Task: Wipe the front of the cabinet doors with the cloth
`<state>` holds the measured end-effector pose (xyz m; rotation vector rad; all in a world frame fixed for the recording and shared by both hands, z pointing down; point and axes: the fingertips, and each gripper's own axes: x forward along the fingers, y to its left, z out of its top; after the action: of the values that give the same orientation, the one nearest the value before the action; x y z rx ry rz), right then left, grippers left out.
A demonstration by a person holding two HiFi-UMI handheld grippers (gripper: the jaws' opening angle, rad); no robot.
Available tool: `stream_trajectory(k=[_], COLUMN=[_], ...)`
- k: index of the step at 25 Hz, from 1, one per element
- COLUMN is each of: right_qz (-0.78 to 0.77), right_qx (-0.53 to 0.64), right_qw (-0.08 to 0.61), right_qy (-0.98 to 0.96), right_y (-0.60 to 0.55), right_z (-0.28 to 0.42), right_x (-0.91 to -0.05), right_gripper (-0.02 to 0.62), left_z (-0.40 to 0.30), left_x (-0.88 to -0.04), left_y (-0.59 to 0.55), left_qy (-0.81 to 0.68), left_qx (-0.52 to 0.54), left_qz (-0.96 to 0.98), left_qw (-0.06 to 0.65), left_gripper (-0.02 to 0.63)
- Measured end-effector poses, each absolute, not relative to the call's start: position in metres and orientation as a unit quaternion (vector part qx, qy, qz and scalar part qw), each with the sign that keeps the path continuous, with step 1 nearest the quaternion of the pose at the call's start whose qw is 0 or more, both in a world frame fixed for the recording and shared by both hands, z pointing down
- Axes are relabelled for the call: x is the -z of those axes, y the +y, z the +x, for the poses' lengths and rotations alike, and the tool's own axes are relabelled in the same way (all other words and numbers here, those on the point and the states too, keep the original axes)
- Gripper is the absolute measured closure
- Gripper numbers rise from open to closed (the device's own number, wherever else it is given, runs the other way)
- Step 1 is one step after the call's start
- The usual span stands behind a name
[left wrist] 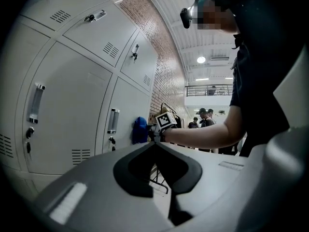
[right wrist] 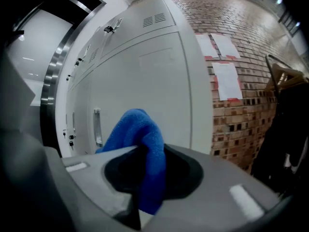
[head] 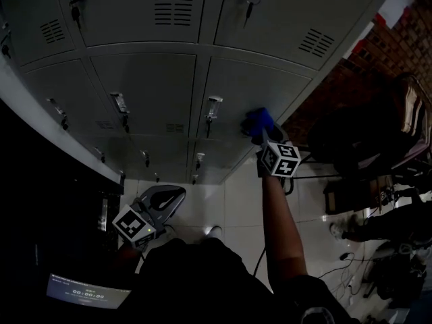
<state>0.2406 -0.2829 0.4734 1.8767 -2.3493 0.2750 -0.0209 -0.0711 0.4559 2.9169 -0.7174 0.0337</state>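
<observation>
A bank of grey metal locker doors [head: 256, 86] fills the head view, each with a handle and a keyed lock. My right gripper [head: 262, 132] is shut on a blue cloth [head: 258, 122] and holds it against the rightmost door of the middle row [right wrist: 145, 91], right of its handle [head: 213, 106]. In the right gripper view the blue cloth [right wrist: 141, 149] bulges out between the shut jaws. My left gripper [head: 169, 198] hangs low by my body, shut and empty. From the left gripper view I see the cloth [left wrist: 140, 129] on the door beside the handle [left wrist: 113, 121].
A brick wall [right wrist: 241, 57] with paper notices adjoins the lockers' right end. A dark coat on a rack [head: 368, 133] stands there. A black-framed opening [head: 40, 181] lies left of the lockers. People [left wrist: 205, 117] stand in the far hall. White tiled floor [head: 236, 208] lies below.
</observation>
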Motion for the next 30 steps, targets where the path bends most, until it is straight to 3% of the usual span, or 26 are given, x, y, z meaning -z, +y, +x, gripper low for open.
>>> stream_trajectory(k=[5,12,17,24,30], right_qz=[0.665,0.685,0.641,0.549,0.519], right_qx=[-0.109,-0.110,-0.101,-0.075,-0.081], right_qw=[0.053,0.049,0.030,0.057,0.064], right_qy=[-0.737,-0.719,-0.760,-0.831,-0.848], right_y=[-0.276,-0.269,-0.258,-0.269,-0.289], right_z=[0.298,0.318,0.262,0.142,0.095], right_x=[-0.479,-0.486,-0.487,-0.504,-0.514], right_gripper=[0.526,0.526,0.526,0.526,0.526], left_z=[-0.015,-0.016,-0.023,-0.034,-0.054], left_x=[-0.459,-0.456,-0.459,-0.463,-0.467], left_y=[-0.073,-0.075,-0.074,-0.071,-0.071], left_qy=[-0.236,-0.239,-0.242,-0.251,-0.273], left_qx=[-0.020,-0.028,-0.017,-0.015,-0.020], left_qz=[0.969,0.969,0.968,0.965,0.959], left_qw=[0.066,0.063,0.069,0.069,0.073], left_gripper=[0.603,0.603,0.603,0.603,0.603])
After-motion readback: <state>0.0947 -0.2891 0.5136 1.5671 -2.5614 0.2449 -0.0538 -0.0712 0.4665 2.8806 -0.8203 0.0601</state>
